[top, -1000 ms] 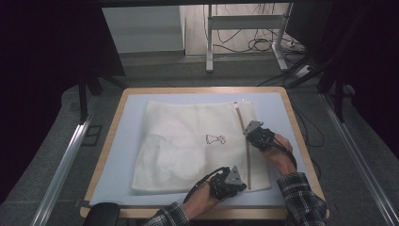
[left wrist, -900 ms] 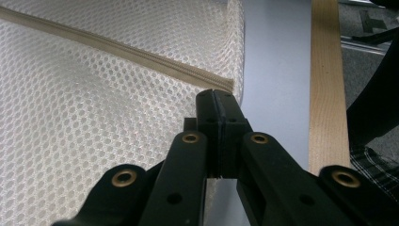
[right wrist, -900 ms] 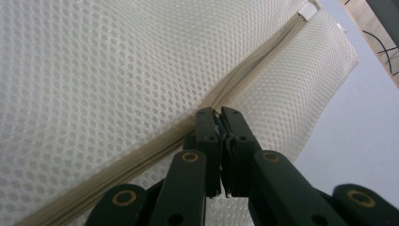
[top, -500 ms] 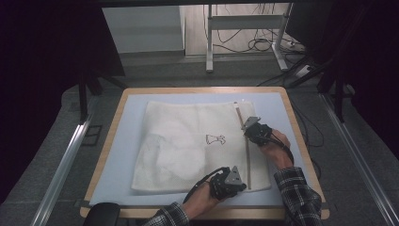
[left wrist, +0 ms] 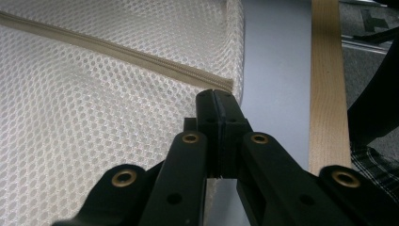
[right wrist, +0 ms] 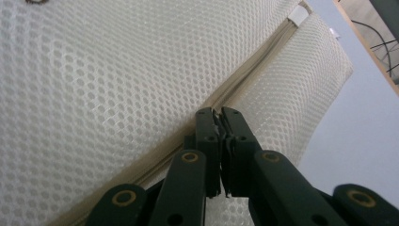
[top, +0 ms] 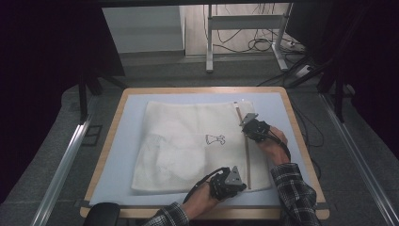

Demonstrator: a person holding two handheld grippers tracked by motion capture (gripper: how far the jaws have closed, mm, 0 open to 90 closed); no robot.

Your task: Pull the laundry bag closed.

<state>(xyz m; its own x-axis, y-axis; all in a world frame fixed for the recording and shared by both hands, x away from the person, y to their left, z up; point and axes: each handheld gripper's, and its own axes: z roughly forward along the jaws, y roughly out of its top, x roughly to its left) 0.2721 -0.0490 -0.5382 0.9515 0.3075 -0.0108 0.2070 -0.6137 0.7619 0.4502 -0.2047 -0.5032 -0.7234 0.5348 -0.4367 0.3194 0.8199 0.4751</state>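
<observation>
Left tongs [top: 237, 181]: pressed together at the near end of the zipper [top: 247, 155], pinching the mesh bag's [top: 188, 146] corner edge there, judging by the left gripper view, where the jaws meet right at the zipper's end [left wrist: 221, 84].
Mesh bag: lies flat on the tabletop [top: 117, 155], white, with a small dark print [top: 215, 139] near its middle.
Zipper axis: runs near to far along the bag's right side, from the left tongs towards the far edge.
Right tongs [top: 245, 126]: pressed together on the zipper line partway up, nearer the far end; the right gripper view shows the jaws [right wrist: 219, 122] closed over the tape.
Relation for the next move: the rest of the zipper lies ahead of the right tongs, away from the person; the left tongs anchor the near end.
Hard to make out: the slider itself is hidden between the right jaws, so whether it is gripped cannot be told; whether the zipper is open or closed behind it is also unclear.
</observation>
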